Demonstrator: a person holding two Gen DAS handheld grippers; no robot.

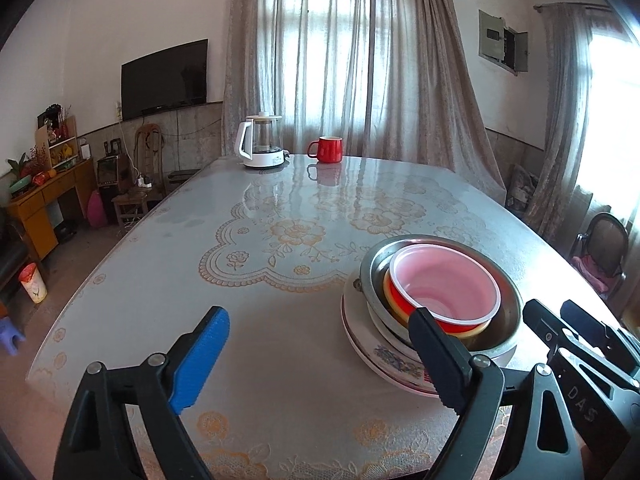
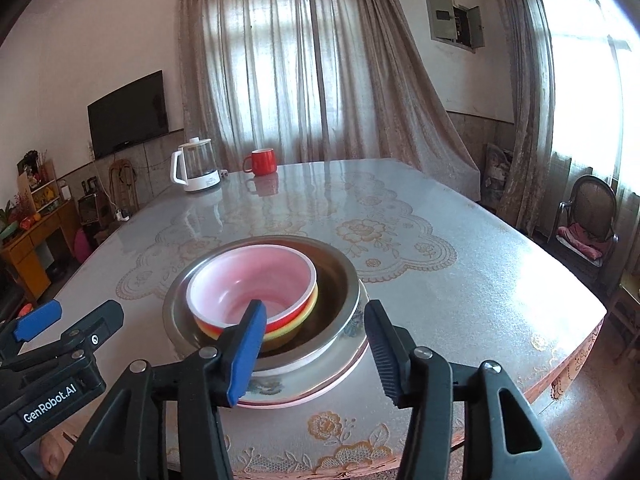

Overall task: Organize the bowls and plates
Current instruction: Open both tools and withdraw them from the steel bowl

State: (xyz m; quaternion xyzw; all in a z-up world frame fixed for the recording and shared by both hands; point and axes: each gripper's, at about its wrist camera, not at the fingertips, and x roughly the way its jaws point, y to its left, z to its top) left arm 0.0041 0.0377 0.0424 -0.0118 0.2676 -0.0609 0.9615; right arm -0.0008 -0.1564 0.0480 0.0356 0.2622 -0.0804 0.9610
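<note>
The stack sat near the table's [image 2: 500, 280] near edge: a pink-lined red bowl [image 2: 256, 280] nested in a yellow bowl [image 2: 310, 304], inside a steel basin [image 2: 344, 280], on floral plates [image 2: 280, 390]. The right gripper [image 2: 316, 356] stood partly open and empty, the stack directly ahead. The left gripper [image 1: 320, 360] gaped wide, also empty, with the stack off to its right. The right hand appeared nearer.
</note>
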